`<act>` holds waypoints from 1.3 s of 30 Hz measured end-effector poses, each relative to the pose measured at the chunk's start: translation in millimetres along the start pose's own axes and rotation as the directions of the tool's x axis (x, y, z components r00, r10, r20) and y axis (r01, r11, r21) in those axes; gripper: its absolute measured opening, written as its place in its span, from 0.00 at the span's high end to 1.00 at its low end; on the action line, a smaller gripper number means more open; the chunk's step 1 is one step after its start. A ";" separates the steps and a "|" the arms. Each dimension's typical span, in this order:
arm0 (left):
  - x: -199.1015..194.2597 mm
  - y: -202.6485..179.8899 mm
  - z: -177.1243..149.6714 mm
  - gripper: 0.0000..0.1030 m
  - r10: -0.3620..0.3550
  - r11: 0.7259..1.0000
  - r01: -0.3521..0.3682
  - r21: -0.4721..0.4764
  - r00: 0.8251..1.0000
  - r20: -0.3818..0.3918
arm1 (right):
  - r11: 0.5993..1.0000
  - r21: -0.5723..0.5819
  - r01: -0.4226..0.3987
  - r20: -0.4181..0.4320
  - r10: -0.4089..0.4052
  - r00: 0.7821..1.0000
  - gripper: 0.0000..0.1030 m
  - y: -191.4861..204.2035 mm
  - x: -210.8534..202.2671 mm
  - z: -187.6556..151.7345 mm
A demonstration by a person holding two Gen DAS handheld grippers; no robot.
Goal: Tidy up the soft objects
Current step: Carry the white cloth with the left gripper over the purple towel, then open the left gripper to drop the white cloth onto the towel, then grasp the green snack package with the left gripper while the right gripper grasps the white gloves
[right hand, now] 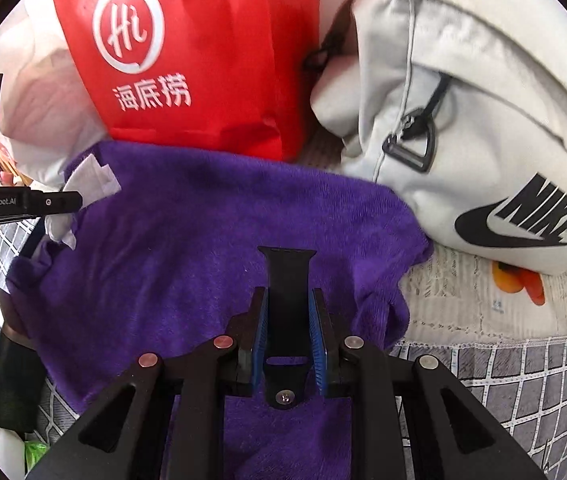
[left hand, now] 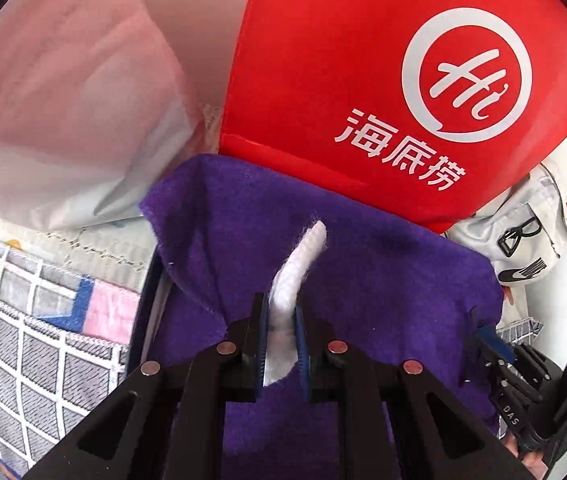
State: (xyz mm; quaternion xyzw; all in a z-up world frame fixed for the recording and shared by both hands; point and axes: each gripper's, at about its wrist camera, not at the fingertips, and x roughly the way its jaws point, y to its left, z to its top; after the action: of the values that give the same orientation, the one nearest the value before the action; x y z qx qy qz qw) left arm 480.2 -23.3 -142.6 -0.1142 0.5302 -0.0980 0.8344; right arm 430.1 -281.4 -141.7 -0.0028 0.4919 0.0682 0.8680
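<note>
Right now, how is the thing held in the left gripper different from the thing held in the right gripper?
The left gripper pinches a white cloth, soft and fluffy, curving upward; the right gripper clamps a black strap, smooth, flat and straight. The cloth is crumpled, the strap keeps its shape. Both are held above the purple towel.

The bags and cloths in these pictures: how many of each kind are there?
Bags: 3 (red non-woven bag with white logo, white Nike fabric bag, translucent white plastic bag)
Cloths: 2 (purple fleece cloth, white cloth piece pinched in the left gripper)
Straps: 1 (black strap in the right gripper)
Total: 6
</note>
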 end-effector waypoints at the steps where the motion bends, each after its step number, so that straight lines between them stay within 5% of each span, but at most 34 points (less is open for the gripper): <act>1: 1.2 0.0 0.0 0.87 0.003 1.000 -0.003 -0.003 1.000 0.001 | 1.000 0.004 -0.004 -0.007 0.004 1.000 0.80 -1.0 2.5 0.9; 8: 5.4 1.5 -3.9 0.86 -0.008 1.000 0.008 -0.002 1.000 -0.029 | 1.000 0.009 -0.022 -0.022 0.022 1.000 0.73 -6.5 8.0 1.1; 11: 6.6 -0.4 -0.4 0.74 -0.013 1.000 0.013 0.001 0.999 -0.033 | 1.000 0.013 -0.021 -0.006 0.021 1.000 0.54 -7.3 4.0 1.5; 16: -2.3 -8.1 1.0 0.65 0.019 1.000 -0.018 0.023 1.000 -0.011 | 0.998 0.045 -0.034 0.046 0.032 0.998 0.48 -11.7 -17.3 4.5; 20: -27.6 -11.9 -3.2 0.48 0.052 0.998 -0.053 0.025 0.998 0.027 | 0.998 0.062 -0.013 0.080 0.008 0.997 0.35 -6.1 -39.5 0.4; 31: -125.5 -20.2 -39.4 0.46 0.099 0.991 -0.112 0.068 0.981 0.164 | 0.999 0.044 -0.029 0.097 0.024 0.995 0.22 29.4 -116.4 -49.2; 39: -187.7 3.5 -103.3 0.46 0.042 0.997 -0.054 0.046 0.975 0.219 | 0.992 0.029 0.127 0.132 -0.130 0.983 0.16 67.9 -177.8 -100.9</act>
State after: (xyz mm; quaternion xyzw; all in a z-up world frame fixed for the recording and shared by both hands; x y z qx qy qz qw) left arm 308.1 24.6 -24.3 -0.0899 0.4354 -0.0783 0.8923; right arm 245.7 -242.0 -37.6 -0.0211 0.4320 0.0072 0.9016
